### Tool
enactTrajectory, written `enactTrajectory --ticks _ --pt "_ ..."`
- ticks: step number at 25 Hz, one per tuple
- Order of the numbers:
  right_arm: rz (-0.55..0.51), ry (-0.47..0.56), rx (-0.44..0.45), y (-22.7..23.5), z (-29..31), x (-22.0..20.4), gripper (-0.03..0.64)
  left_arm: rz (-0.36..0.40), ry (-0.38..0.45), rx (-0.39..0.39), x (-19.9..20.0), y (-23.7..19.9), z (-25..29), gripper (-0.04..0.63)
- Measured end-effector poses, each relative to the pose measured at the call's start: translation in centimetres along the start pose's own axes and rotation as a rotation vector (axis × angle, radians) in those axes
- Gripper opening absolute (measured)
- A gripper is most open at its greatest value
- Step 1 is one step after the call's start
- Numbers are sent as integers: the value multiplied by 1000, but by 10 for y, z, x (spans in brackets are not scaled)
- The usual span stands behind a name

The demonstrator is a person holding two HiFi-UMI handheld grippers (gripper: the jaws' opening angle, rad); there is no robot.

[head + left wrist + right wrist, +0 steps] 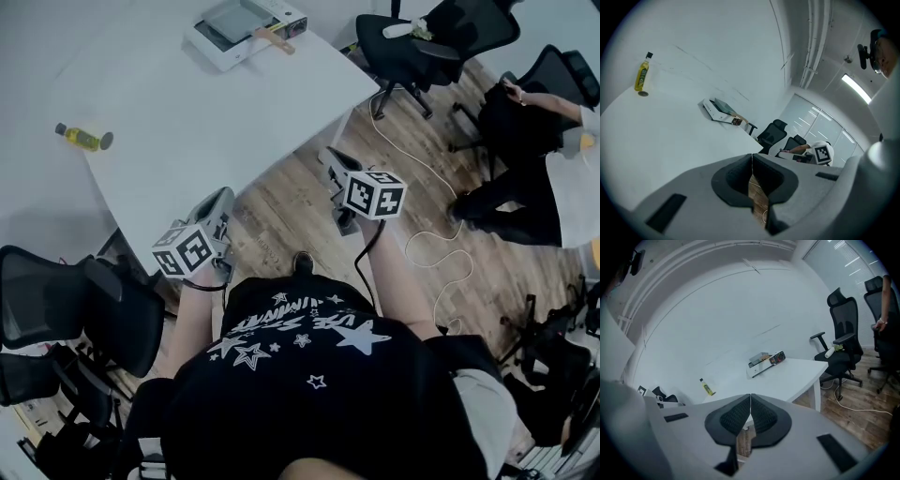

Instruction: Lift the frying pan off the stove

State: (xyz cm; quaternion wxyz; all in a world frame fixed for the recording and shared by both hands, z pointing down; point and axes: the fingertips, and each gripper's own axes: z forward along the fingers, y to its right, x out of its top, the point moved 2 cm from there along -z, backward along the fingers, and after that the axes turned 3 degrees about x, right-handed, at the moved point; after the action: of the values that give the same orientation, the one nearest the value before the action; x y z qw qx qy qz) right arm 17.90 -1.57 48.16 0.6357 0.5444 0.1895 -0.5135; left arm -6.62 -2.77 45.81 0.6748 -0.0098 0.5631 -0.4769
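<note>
Frying pan [234,21] on stove [212,47], far across table [187,122]; left tongs [225,199], right tongs [330,157] together, empty.

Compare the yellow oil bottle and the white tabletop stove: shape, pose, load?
Shape: the yellow oil bottle is slim and small; the white tabletop stove is a wide, flat box.
Pose: the bottle stands upright; the stove lies low.
Load: the bottle bears nothing; the stove carries a grey frying pan with a wooden handle.
Shared: both sit on the white table, apart.
</note>
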Motion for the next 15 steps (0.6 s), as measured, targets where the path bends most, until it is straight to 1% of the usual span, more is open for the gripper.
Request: enactTrajectory --ticks 4,9,13,15 --pt "13 3 14 11 8 6 8 -7 22 7 4 3 9 12" --pt "18 -14 41 2 19 -3 9 -29 29 16 -1 -8 2 12" --pt "25 -26 35 -1 31 -5 8 -45 25 -7 8 -22 10 12" --pt "9 -35 21 4 39 1 8 -46 16 -21 17 -30 22 12"
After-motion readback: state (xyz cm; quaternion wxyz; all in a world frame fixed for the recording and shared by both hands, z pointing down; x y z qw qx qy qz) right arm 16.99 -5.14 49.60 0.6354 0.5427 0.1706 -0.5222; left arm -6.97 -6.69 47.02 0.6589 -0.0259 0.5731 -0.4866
